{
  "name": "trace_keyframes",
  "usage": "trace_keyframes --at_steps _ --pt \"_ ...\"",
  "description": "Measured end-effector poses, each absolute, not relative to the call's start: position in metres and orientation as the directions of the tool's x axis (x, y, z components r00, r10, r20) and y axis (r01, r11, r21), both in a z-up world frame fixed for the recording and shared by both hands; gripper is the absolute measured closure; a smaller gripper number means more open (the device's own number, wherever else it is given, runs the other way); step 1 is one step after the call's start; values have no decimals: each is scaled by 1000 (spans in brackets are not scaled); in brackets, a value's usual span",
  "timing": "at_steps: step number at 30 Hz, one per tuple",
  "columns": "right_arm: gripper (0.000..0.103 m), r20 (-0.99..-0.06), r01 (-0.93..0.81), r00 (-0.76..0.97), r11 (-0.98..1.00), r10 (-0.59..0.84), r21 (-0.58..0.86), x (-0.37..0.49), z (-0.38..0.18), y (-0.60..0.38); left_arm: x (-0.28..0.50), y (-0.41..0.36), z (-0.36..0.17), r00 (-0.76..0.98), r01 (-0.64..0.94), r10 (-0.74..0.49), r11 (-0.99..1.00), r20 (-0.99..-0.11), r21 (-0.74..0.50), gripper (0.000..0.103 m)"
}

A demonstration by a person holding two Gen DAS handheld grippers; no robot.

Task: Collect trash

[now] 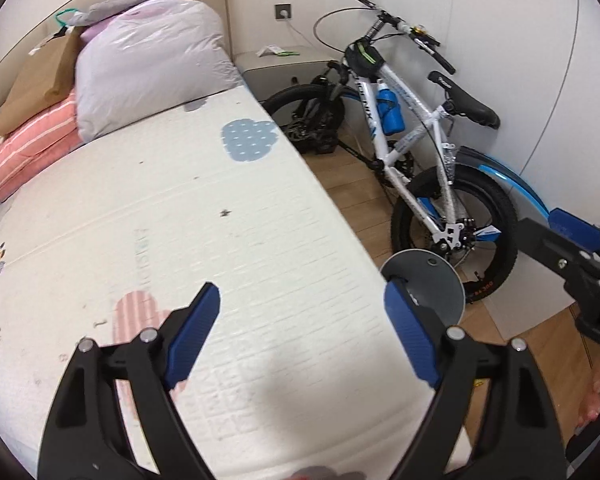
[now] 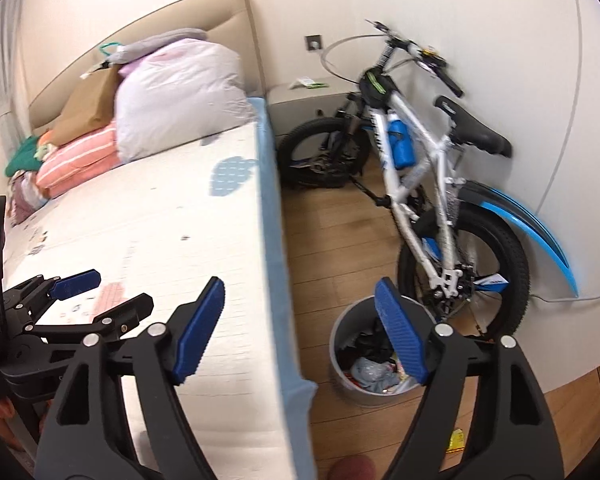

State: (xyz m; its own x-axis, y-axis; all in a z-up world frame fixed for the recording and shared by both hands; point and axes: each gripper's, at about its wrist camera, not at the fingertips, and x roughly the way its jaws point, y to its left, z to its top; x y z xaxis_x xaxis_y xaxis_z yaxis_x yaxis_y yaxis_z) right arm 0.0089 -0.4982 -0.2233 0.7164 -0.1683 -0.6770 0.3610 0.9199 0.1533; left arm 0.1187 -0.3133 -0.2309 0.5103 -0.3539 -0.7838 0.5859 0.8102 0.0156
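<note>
Both tools are released with nothing between their pads: my left tool [image 1: 302,336] over the bed [image 1: 180,216], my right tool [image 2: 300,330] beside its edge. Trash sits in the grey bin [image 2: 342,344] on the floor by the bicycle [image 2: 428,184].

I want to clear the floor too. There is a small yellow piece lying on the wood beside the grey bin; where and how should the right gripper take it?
Probably from straight above. The yellow scrap lies flat on the floor just right of the bin, so pinch across its narrower width. The right gripper is open and empty.
</note>
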Motion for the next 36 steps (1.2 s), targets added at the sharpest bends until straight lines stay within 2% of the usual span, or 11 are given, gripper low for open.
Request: trace_keyframes --at_steps 7,14,22,32,36 --pt "7 -688 214 722 970 -80 112 24 -192 -395 115 -203 -191 583 430 -254 902 -772 29 18" --pt "7 -689 54 725 995 22 89 22 -166 -293 90 -109 -155 644 284 -125 955 -755 84 14" --pt "7 -711 -59 690 990 131 126 -1 -131 -215 52 -21 -121 619 146 -47 988 -784 57 13" --pt "7 -715 -106 678 985 172 137 -33 -98 -172 5 27 -91 609 86 -15 995 -793 47 11" --pt "7 -715 -121 675 983 185 139 -42 -93 -164 -5 30 -86 596 64 52 992 -801 112 11"
